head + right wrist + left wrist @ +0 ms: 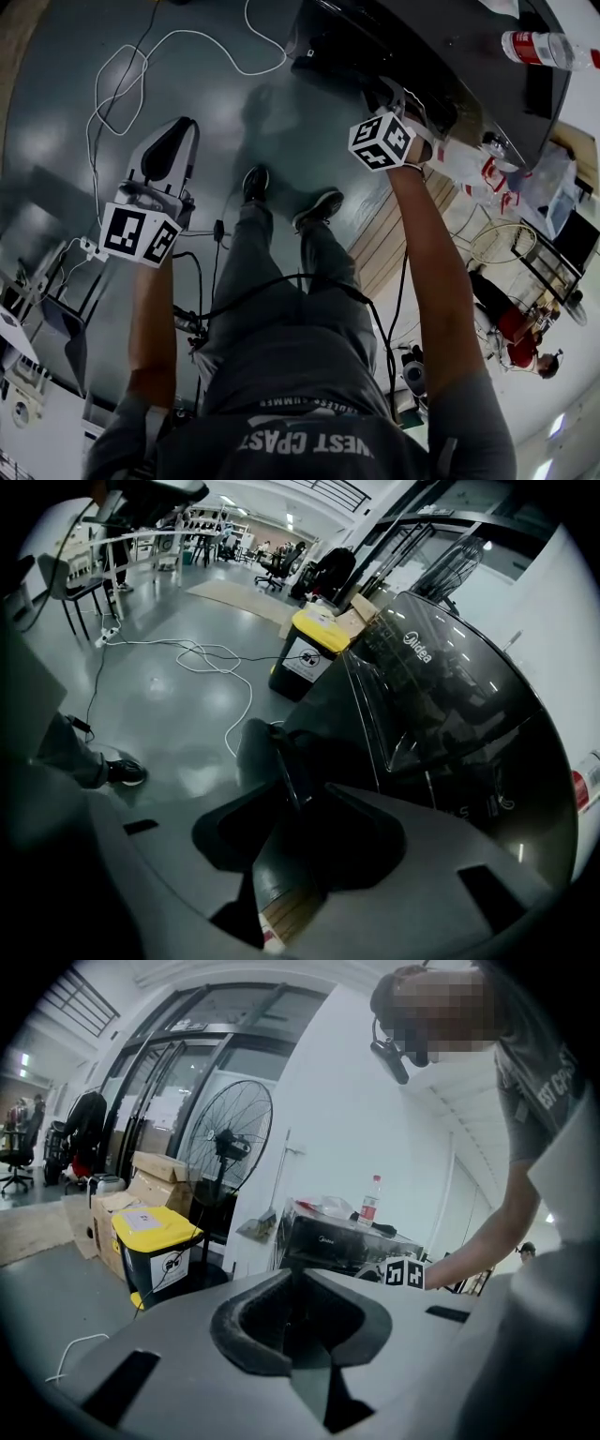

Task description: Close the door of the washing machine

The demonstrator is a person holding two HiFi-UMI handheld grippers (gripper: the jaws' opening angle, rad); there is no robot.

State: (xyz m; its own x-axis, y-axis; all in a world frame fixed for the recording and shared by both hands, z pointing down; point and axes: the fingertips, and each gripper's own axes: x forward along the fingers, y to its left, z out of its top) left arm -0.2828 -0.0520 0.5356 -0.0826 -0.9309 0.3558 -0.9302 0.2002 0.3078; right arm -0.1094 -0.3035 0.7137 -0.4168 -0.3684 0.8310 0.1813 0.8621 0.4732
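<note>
Right arm [433, 272] is stretched out straight, with the right gripper [388, 94] reaching the near edge of the washing machine [422, 56]. In the right gripper view its jaws are pressed in on a thin dark edge running up between them, which looks like the rim of the door [441, 686]. That door is the dark glass panel with the brand name on it, and it sits tilted, not flat on the machine.

Left arm [152, 319] hangs well off to the side of the machine, out over the floor. The left gripper [173, 141] has its jaws pressed together with nothing in them (the foam pads [244, 1349] meet in its own view).

Containers:
- A black bin with a yellow lid [305, 649] stands on the floor just beside the machine. The lid is down, so I can't tell what's in it.
- Cardboard boxes [141, 1180] are stacked past that bin, farther from the machine. Contents not visible.
- A plastic bottle with a red label [548, 49] lies on its side on top of the machine, at the far end from the right gripper.

A white cable [141, 75] loops across the floor in front of the machine.
</note>
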